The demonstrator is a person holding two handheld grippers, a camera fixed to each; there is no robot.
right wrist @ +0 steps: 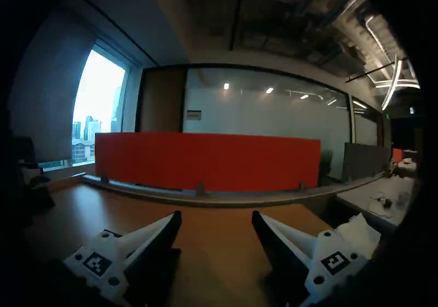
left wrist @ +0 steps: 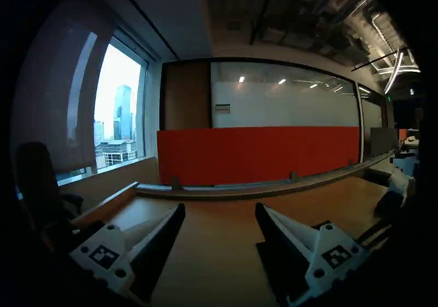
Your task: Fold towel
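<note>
My left gripper (left wrist: 219,207) hangs open over a bare wooden desk (left wrist: 219,247), with nothing between its white fingers (left wrist: 156,233). In the right gripper view, my right gripper (right wrist: 216,215) is also open and empty above the same kind of wooden desk (right wrist: 213,252). A white crumpled cloth-like thing (right wrist: 358,231) lies at the right gripper's far right, beside its finger; I cannot tell whether it is the towel. Another pale bundle (left wrist: 401,182) sits at the right edge of the left gripper view.
A red divider panel (left wrist: 257,154) runs along the desk's far edge, with a glass wall behind it. A dark office chair (left wrist: 38,192) stands at the left by the window (left wrist: 117,115). Another desk with small items (right wrist: 383,200) lies to the right.
</note>
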